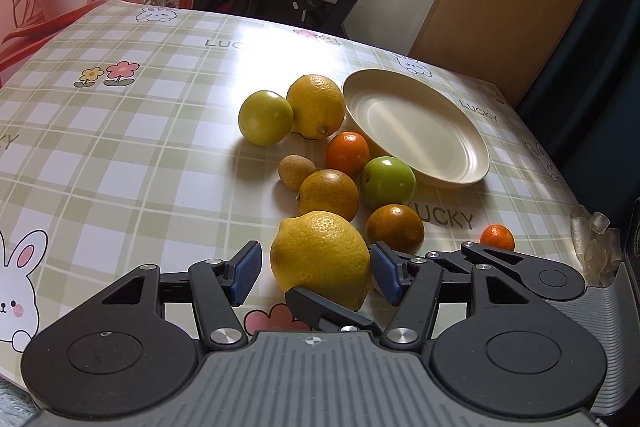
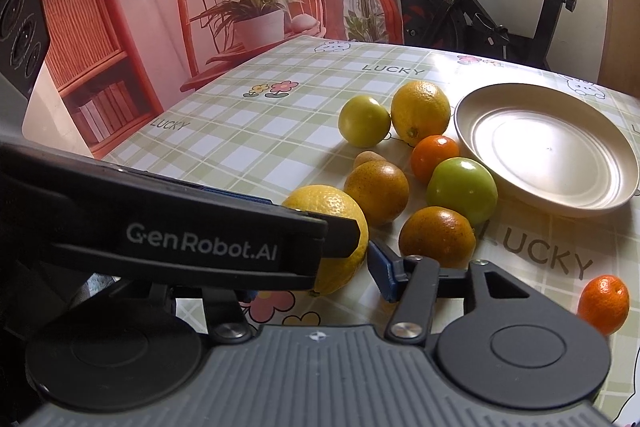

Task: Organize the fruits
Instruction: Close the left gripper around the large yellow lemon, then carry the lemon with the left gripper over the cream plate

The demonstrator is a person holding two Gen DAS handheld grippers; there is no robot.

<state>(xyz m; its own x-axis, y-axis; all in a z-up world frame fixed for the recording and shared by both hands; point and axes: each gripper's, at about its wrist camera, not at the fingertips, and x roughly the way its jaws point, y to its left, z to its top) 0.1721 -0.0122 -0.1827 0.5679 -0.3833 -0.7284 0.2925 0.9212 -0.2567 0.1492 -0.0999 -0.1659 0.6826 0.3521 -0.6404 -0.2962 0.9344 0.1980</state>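
Both grippers crowd the same big lemon [image 1: 320,259] at the near end of the fruit pile on the counter [image 1: 120,147]. The left gripper [image 1: 316,273] has its blue fingers [image 1: 245,273] spread wide on either side of it, small gaps both sides, nothing clamped. The right gripper [image 2: 312,277] looks spread too, but the left one's body hides its left finger, so contact there is unclear. The cream plate [image 1: 416,127] sits bare beyond the fruit.
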